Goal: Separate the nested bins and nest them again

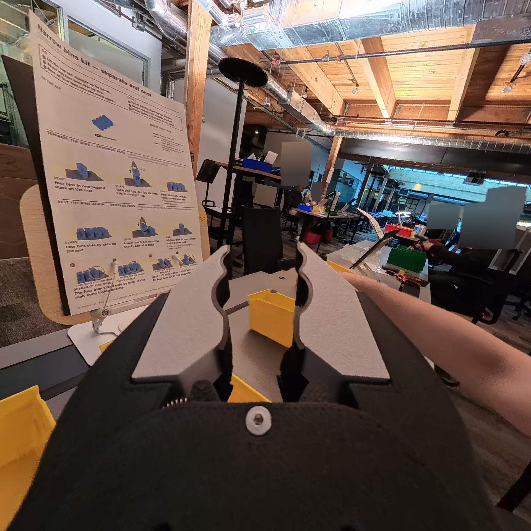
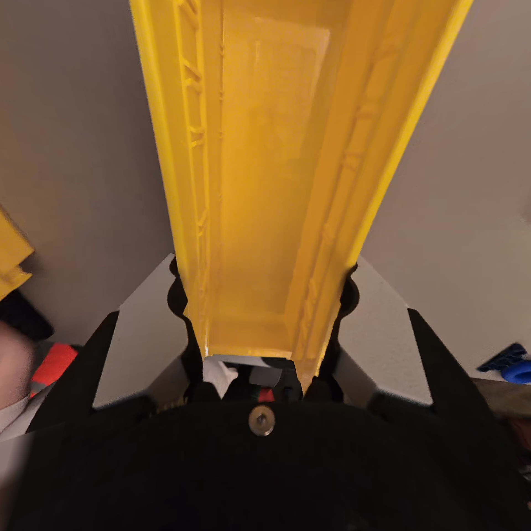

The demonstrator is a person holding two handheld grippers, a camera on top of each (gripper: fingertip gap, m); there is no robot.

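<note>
Overhead, right claw point(image 2: 264, 287) tipped steeply down toward the grey table point(image 2: 71, 143), a long yellow bin point(image 2: 273, 143) running away between its fingers point(image 2: 178, 287). Black pads set against both outer walls of that bin near its near end, the bin's open inside facing the camera; picture smeared, so true pressure on the walls hard to judge, though no gap shows on either side. Off to the left of this claw, a corner of another yellow bin point(image 2: 14, 253); lower left, a blurred hand point(image 2: 11, 370) and something red-orange point(image 2: 54, 365); far right, a blue object point(image 2: 511, 365).

Left claw point(image 1: 263, 273) held level and higher, pointed out across the room, fingers parted with only air between the tips. Beyond and below its tips, a yellow bin point(image 1: 270, 316) resting on the table point(image 1: 258, 359), partly hidden by the right-hand finger point(image 1: 330, 316). A bare forearm point(image 1: 431, 339) reaching in from the right, close beside that finger. To the left of the claw, an instruction sheet point(image 1: 115, 186) propped on a stand; low at the far left, part of one more yellow bin point(image 1: 20, 431). Straight ahead past the tips, a black pole point(image 1: 235, 172) with a round top and a dark chair back point(image 1: 261, 238); farther right, green bins point(image 1: 406, 258) on another table.
</note>
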